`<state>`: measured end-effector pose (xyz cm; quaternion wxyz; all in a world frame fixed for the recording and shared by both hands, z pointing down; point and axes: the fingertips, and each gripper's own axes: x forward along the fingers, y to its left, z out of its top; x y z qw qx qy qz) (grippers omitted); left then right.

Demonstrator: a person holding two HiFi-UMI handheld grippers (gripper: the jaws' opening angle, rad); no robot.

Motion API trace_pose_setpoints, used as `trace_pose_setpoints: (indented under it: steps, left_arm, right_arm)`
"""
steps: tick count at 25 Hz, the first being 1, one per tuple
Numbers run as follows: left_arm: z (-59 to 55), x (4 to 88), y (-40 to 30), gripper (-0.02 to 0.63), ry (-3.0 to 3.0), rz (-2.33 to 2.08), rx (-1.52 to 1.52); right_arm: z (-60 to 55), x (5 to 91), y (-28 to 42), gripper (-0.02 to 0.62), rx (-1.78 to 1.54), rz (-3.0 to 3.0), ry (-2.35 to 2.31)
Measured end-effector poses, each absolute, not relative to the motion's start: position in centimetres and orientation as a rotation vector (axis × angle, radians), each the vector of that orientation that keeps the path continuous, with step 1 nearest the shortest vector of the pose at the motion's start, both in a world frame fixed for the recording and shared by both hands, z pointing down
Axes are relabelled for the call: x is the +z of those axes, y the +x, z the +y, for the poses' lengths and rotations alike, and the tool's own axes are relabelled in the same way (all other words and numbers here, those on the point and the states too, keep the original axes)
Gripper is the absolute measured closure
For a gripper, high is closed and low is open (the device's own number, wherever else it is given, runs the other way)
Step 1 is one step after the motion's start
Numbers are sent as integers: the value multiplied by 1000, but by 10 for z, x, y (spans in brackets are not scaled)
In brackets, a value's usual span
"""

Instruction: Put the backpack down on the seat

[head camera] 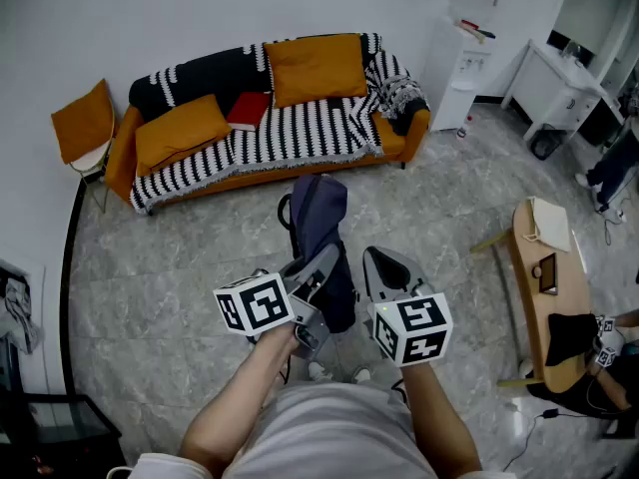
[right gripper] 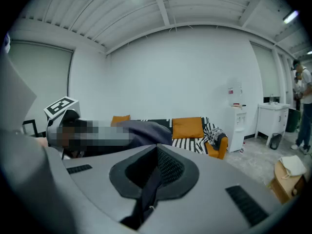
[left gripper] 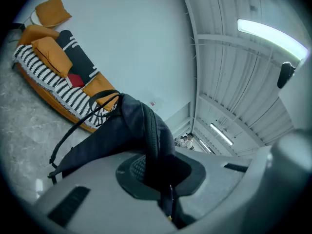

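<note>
Head view, so: left gripper (head camera: 321,267) and right gripper (head camera: 384,267) both pinched tight on the navy backpack (head camera: 319,213), hanging upright just ahead of them, striped sofa seat (head camera: 290,133) well beyond, straight ahead.

Open floor (head camera: 180,257) reaches the far sofa (head camera: 310,128); an orange cushion (head camera: 180,133) and a red item (head camera: 250,111) crowd its left seat, the middle free.

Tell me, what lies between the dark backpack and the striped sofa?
Nothing but bare grey floor separates the backpack from the sofa; the head view shows it plainly.
</note>
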<state>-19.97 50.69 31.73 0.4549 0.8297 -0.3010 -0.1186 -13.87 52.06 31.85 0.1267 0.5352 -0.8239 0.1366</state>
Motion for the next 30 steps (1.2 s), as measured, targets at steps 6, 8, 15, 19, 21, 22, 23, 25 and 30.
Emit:
trace_pose_setpoints:
  steps: [6,8,15,19,21,22,23,25,30]
  left_arm:
    - [502,319,-206,597,2044,-706,-272]
    - [498,318,-206,597,2045,-695,-268]
    - [485,317,-202,597,2053,-668,-247]
    - [470,317,-195,597,2064,-668,-239]
    - [460,318,-191,597,2066,-672,-232]
    - [454,318,-188,597,2068,-675,-229]
    - [447,319,-185,597,2068,-678,-227]
    - [433,321,-177,597,2067,-686,-225]
    - [388,327,-150,597,2049,-714,-221]
  right_arm:
    - [516,318,-150,595,410,-2377,1597]
    - [513,318,-151,595,412,-2368,1607]
    - [499,316,-150,595,419,-2356,1632]
    - [483,318,-144,594,422,-2363,1643]
    - [472,319,-137,595,423,-2369,1648]
    - [465,319,-134,595,424,-2373,1650]
    - [457,319,-130,594,425,-2378,1650]
    - [441,320,-123,595,425,-2391,1641]
    - [394,328,-96,595,448,-2405,1602]
